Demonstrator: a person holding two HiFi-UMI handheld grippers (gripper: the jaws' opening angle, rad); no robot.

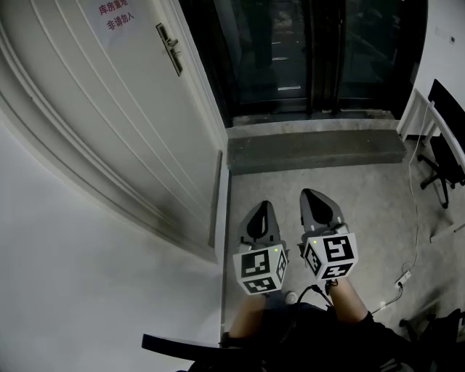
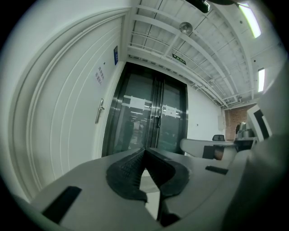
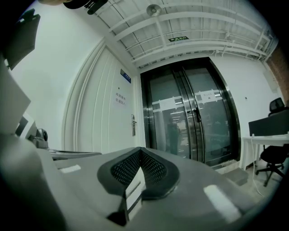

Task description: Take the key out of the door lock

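A white door [image 1: 109,109] stands at the left, with a metal lock plate and lever handle [image 1: 169,48] high up on it. The same handle [image 2: 99,110] is far off in the left gripper view, and small [image 3: 134,127] in the right gripper view. The key is too small to make out in any view. Low over the floor, side by side and well short of the door, are my left gripper [image 1: 262,205] and right gripper [image 1: 311,193]. On both the jaws meet at the tips, shut on nothing: left gripper [image 2: 144,151], right gripper [image 3: 141,150].
Dark glass double doors [image 1: 305,51] stand ahead behind a raised grey step [image 1: 316,151]. At the right are a white desk [image 1: 418,109] and a black office chair [image 1: 443,156]. A power strip with its cable [image 1: 402,280] lies on the floor. A red-lettered sign [image 1: 116,14] hangs on the door.
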